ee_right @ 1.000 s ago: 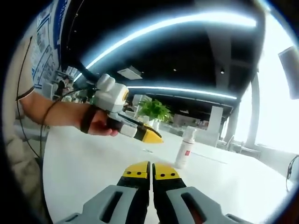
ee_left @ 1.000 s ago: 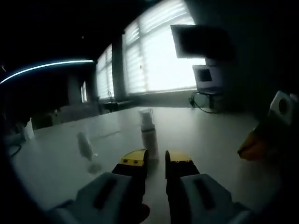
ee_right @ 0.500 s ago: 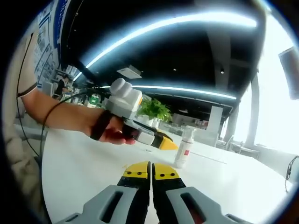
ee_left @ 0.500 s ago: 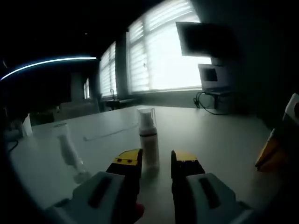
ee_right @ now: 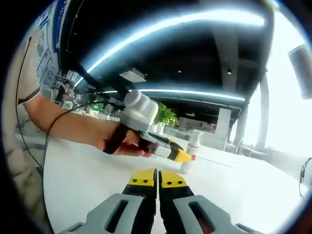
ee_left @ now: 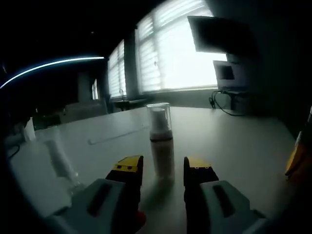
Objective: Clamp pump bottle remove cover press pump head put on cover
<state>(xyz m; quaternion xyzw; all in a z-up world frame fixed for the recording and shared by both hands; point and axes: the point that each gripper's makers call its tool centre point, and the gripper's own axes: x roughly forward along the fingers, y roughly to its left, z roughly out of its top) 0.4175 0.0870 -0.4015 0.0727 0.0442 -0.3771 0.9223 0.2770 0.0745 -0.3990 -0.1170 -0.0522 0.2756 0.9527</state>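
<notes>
Pump bottle brought between the left jaws

The left gripper, jaws held wide, has been advanced since a second ago until the pump bottle, cover still on, stands between them on the table; clamping seems imminent. The right gripper is kept closed, empty.

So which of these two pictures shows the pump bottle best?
The left gripper view: the pump bottle stands whole and upright, clear cover on, between that open gripper. In the right gripper view the left gripper partly hides the bottle.
</notes>
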